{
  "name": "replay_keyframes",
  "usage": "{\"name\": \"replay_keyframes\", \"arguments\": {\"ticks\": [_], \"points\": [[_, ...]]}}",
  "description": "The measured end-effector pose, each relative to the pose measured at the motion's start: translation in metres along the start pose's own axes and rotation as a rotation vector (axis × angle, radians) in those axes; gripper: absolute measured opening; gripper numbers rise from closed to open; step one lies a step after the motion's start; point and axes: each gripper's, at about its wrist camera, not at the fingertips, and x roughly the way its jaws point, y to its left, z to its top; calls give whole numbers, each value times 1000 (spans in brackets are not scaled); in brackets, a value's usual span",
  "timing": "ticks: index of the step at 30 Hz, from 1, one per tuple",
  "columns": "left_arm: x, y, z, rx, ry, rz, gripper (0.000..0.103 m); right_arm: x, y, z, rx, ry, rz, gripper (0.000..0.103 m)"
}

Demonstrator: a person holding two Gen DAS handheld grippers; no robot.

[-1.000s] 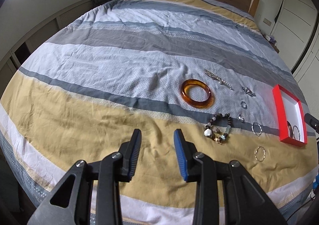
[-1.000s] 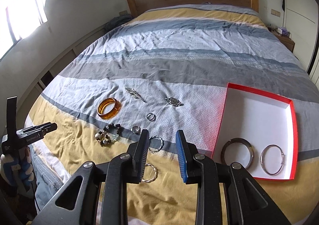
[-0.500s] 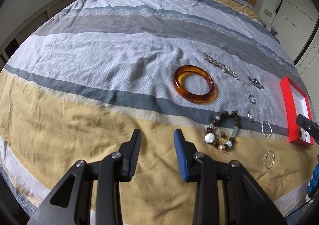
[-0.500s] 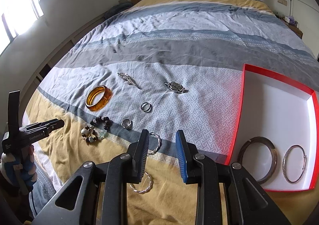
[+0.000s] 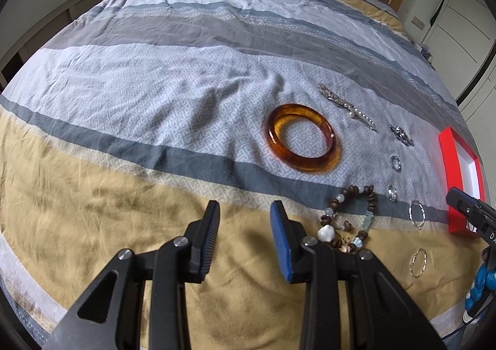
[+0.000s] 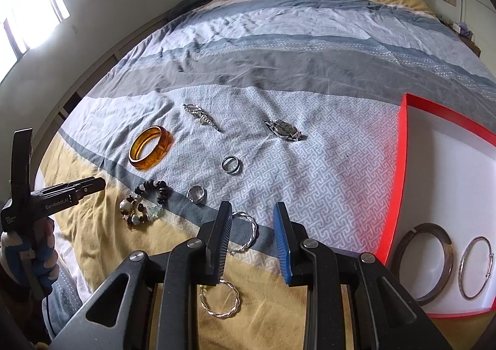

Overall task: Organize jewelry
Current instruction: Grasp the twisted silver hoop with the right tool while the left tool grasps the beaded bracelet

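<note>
Left gripper (image 6: 93,185) reads "GenRobot.AI" — parted, holding nothing; right gripper (image 6: 252,241) likewise parted and empty above a twisted silver hoop (image 6: 248,230).

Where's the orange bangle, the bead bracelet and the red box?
orange bangle (image 5: 305,162), left wrist view, near rim.
bead bracelet (image 6: 161,192), right wrist view, dark beads.
red box (image 6: 395,189), right wrist view, left wall.

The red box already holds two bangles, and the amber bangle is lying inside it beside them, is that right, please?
Not quite. The red box does hold two bangles, a dark bangle and a silver bangle, but the amber bangle is not inside it. The right wrist view shows it lying on the bedspread, well to the left of the box.
</note>
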Motion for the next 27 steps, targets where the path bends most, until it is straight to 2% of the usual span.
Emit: {"name": "replay_keyframes", "arguments": {"ticks": [15,27], "points": [[10,-30,-4,49,24,-83,32,19,7,-1,-16,32,24,28],[32,-42,-5,76,54,-83,32,35,-1,-11,-6,75,16,28]]}}
